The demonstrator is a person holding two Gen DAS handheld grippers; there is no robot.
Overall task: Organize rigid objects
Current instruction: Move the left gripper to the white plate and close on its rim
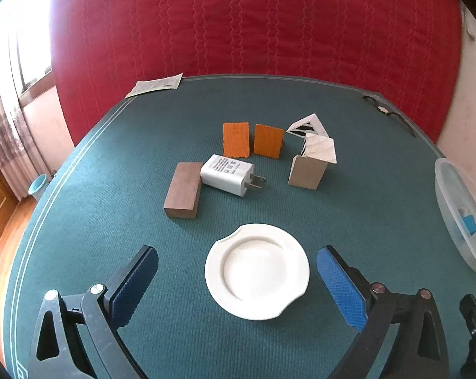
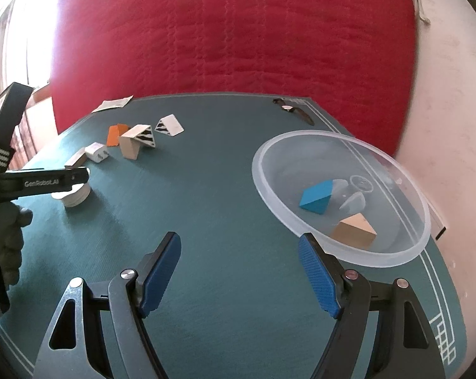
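Left claw (image 1: 238,271), blue-padded jaws spread wide with nothing gripped, hovering over the green felt-covered worktop (image 1: 364,214); a small white ceramic plate with a scalloped rim (image 1: 257,271) lies on the worktop in the gap between the jaws, touched by neither pad. Right claw (image 2: 239,271), likewise spread wide and empty, above bare felt just beside the near rim of a clear round plastic bowl (image 2: 395,254). The bowl stands at the right edge of the worktop and contains a blue wedge-shaped block (image 2: 316,200), a tan wooden wedge-shaped block (image 2: 354,231) and a pale, translucent item that cannot be made out. Beyond the plate, at mid-worktop, the remaining loose items form a cluster: a brown rectangular wooden block (image 1: 184,190) lying flat, with a white plug-in wall charger (image 1: 228,173) touching its far end, prongs pointing right; two orange textured rectangular pieces (image 1: 236,140) standing upright side by side; a beige upright block (image 1: 307,173) with a pale marbled triangular piece (image 1: 321,147) leaning on its top; and a white triangular prism with black stripes (image 1: 307,126) just behind. At the far edge lie a printed paper leaflet (image 1: 157,84), left, and a dark-strapped wristwatch (image 1: 383,110), right. A red quilted cover (image 1: 253,22) fills the background.
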